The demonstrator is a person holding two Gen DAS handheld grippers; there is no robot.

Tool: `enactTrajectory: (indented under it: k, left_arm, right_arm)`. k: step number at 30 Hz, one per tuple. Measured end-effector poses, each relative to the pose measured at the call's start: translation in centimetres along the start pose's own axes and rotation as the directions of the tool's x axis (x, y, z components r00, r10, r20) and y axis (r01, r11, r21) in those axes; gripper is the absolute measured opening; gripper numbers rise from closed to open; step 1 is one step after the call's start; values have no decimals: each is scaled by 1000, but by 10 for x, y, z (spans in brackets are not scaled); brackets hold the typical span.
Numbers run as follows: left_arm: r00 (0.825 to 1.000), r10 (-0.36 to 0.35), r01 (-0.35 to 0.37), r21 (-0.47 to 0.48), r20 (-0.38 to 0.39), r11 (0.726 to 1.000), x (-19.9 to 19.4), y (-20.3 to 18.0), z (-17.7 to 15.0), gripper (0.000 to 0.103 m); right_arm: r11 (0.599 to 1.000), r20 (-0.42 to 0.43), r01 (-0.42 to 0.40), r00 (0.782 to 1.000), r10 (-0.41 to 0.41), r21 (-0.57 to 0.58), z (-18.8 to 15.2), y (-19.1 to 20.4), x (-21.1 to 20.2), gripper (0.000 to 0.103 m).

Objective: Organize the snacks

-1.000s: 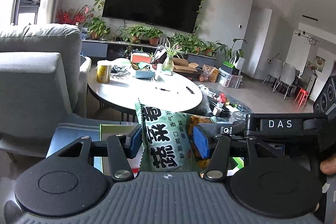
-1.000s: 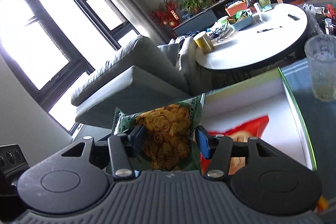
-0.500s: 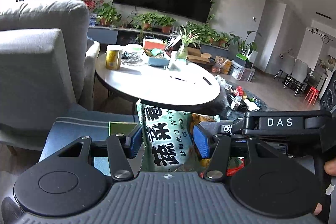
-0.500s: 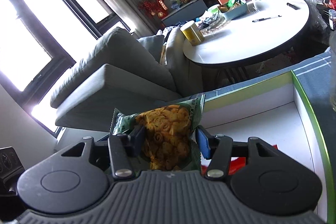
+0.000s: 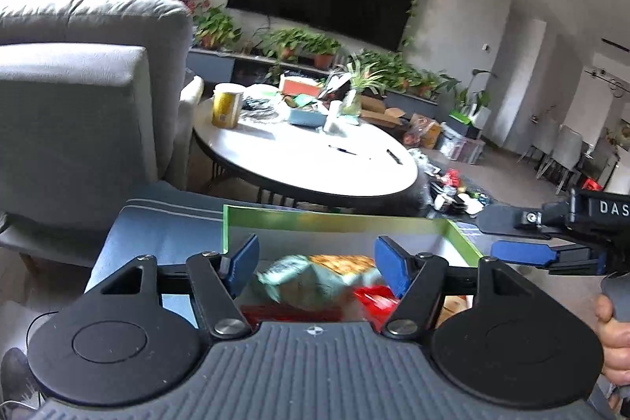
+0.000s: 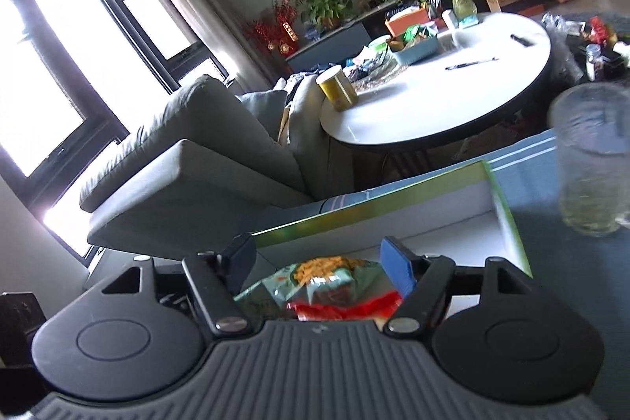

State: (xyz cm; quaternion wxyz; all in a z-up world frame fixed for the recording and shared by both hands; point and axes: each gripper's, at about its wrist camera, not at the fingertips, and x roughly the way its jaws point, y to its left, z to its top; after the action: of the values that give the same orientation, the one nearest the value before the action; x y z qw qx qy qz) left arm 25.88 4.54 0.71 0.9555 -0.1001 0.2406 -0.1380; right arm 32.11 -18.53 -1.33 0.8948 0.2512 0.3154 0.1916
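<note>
The green snack bag [image 5: 311, 276], crumpled with orange crisps showing, is lying in the green-rimmed box [image 5: 334, 221] atop a red packet [image 6: 346, 308]. Both the left tongs [image 5: 317, 264] and the right tongs [image 6: 319, 260] are gaping, gripping nothing.

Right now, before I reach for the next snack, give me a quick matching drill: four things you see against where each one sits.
Things:
1. green snack bag
2. yellow canister
3. clear glass
4. left gripper

Places or states:
a. on the white round table
b. open, above the box
c. lying in the green-rimmed box on a red packet
d. on the blue cloth, right of the box

Pairs: 1-c, 2-a, 3-d, 4-b
</note>
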Motion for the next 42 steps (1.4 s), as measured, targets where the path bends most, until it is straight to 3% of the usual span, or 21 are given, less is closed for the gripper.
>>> enactTrajectory:
  k: [6,10,15,18,28,33,35,42]
  left_arm:
    - [997,-64,66,36,-44,997,-31,-28,-27,64]
    - [987,-111,119,65,-119,991,-42,-54,-52,65]
    - [975,-115,138,111,-190,984,-39,-89,-74,65]
    - [974,-101,129,127,-202,984,-39,-100,-80,65]
    - [963,-98,127,102,-250,987,-20,-110,-89,67]
    - [948,-174,192,41,-265,981,-12,-108,-93,62]
    - [938,-212,226,19,-274,974,-11,-110,-95,56]
    - [939,-247,262,34,-239,965,-28,-113,-93,53]
  right_arm:
    - [998,-6,65,998,-65,-10,-27,-18,-52,89]
    - [981,-43,193,980,-193,4,-55,-35,-73,89]
    - [965,-139,261,957,-256,19,-82,-47,-62,89]
    - [959,-130,284,950,-282,-7,-92,-43,-58,90]
    - [978,-129,208,971,-202,32,-99,-56,-66,89]
    - [986,-115,157,982,-150,61,-100,-64,-69,84]
    - [991,-112,113,988,-104,77,-100,-67,-70,75]
    - [991,-112,78,992,-65,113,-99,-66,-74,74]
